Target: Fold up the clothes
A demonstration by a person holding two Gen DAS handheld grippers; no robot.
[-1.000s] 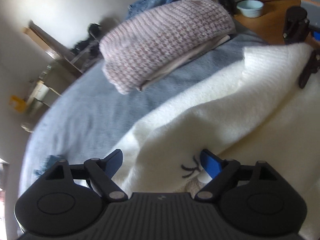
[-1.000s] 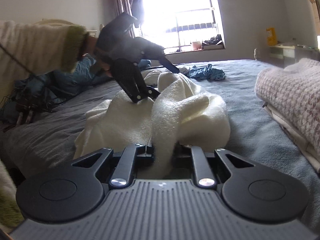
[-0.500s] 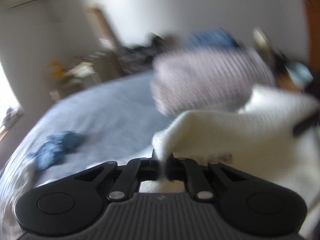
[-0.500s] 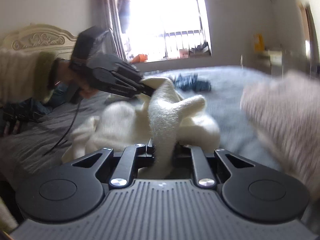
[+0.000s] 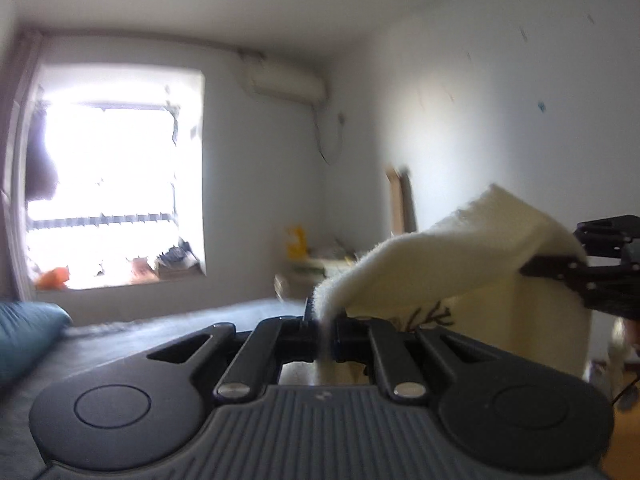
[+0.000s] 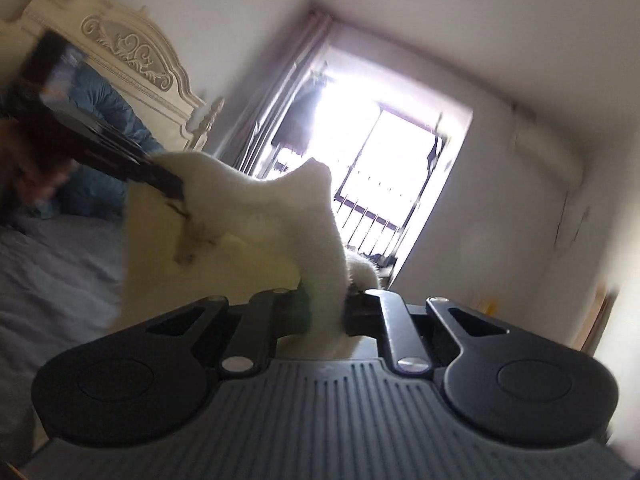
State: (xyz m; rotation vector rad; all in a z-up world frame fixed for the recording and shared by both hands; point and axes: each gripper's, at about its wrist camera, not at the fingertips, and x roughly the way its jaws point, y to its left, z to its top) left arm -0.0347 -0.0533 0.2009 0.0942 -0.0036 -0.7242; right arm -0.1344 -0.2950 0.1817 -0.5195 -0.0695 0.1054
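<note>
A cream fleece garment [image 5: 460,256] with a dark embroidered motif hangs in the air between both grippers. My left gripper [image 5: 326,326] is shut on one edge of it, with the cloth rising to the right. My right gripper [image 6: 326,310] is shut on another edge of the cream garment [image 6: 248,216]. In the left wrist view the right gripper [image 5: 532,270] shows at the far right, pinching the cloth. In the right wrist view the left gripper [image 6: 178,192] shows at the upper left, held by a blurred hand. The garment's lower part is hidden behind the gripper bodies.
A grey-blue bed [image 6: 52,264] lies below, with a cream carved headboard [image 6: 132,52] and blue bedding [image 6: 108,120]. A bright window [image 5: 116,176] fills the far wall, an air conditioner [image 5: 284,84] beside it. A blue pillow [image 5: 24,332] sits at the left edge.
The left gripper, open over the garment a second ago, shut on its edge. Both grippers then swung upward, lifting the cream garment off the bed; the folded pile has left view.
</note>
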